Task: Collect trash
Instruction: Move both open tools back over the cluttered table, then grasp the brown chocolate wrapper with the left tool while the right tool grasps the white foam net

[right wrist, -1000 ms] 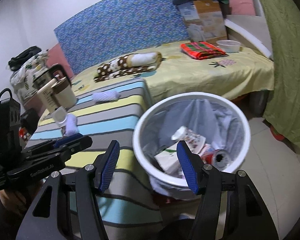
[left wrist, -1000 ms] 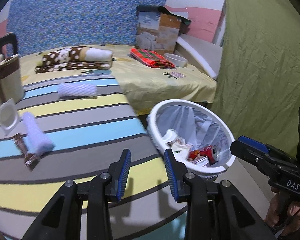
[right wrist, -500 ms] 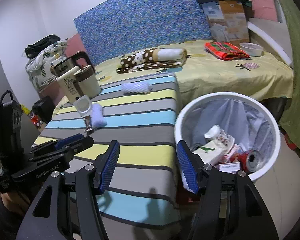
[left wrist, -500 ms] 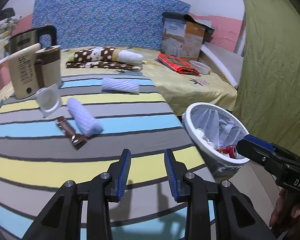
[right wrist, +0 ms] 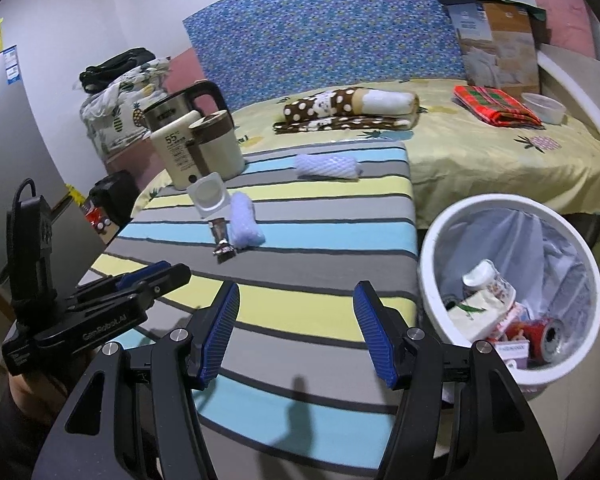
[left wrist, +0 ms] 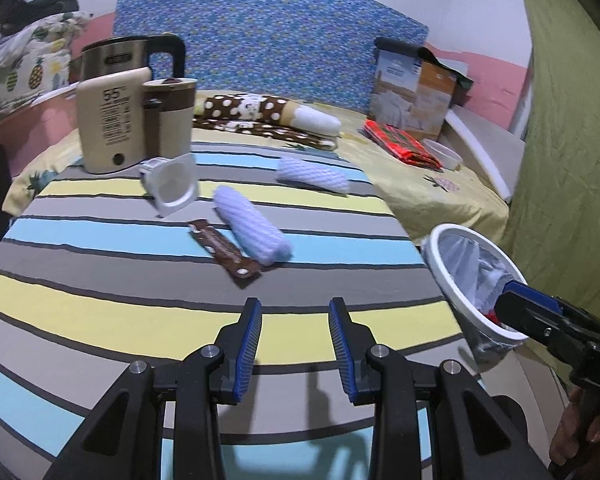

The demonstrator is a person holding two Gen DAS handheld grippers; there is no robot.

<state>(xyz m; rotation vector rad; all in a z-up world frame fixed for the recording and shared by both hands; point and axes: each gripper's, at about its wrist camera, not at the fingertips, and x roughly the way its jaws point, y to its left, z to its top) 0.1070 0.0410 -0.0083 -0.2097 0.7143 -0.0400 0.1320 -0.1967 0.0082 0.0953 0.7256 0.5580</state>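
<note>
Left wrist view: a brown wrapper (left wrist: 224, 249) lies on the striped surface (left wrist: 100, 312), touching a pale blue foam sleeve (left wrist: 252, 226) on its right. A white plastic cup (left wrist: 172, 184) lies on its side just beyond, and a second foam sleeve (left wrist: 314, 174) lies farther right. The white bin (right wrist: 512, 292), holding a red can (right wrist: 544, 330) and cartons, stands at the surface's right edge. The left claw (left wrist: 294, 344) and the right claw (right wrist: 296, 336) are both spread, with nothing between the pads, above the near stripes.

Black tongs (left wrist: 295, 312), ribbed blue pads (right wrist: 220, 332), silver screws
</note>
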